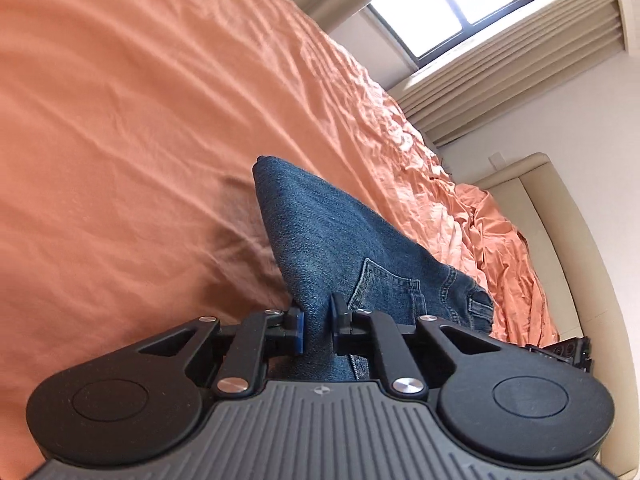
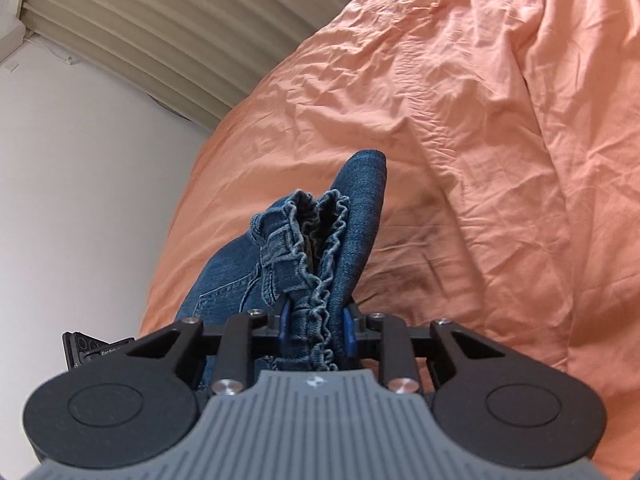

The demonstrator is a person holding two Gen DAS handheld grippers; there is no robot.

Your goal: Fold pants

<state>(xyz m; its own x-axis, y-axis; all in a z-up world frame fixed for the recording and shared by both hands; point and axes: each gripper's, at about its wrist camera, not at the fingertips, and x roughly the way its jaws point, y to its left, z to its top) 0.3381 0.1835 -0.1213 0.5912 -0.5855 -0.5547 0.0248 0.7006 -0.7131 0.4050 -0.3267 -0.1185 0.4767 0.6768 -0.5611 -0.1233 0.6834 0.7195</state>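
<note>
Blue denim pants [image 1: 328,240] hang lifted above an orange bedsheet [image 1: 120,120]. My left gripper [image 1: 316,322] is shut on a fold of the denim near a back pocket [image 1: 384,284]. In the right wrist view my right gripper [image 2: 316,324] is shut on the bunched elastic waistband [image 2: 316,280] of the pants [image 2: 360,208], with a belt loop beside it. The pants' lower part is hidden behind the folds. The other gripper's edge [image 2: 88,350] shows at the left.
The wrinkled orange sheet [image 2: 480,120] covers the bed. A cream headboard [image 1: 560,220], a white wall [image 2: 80,180], beige curtains [image 2: 160,20] and a bright window [image 1: 460,4] lie beyond the bed.
</note>
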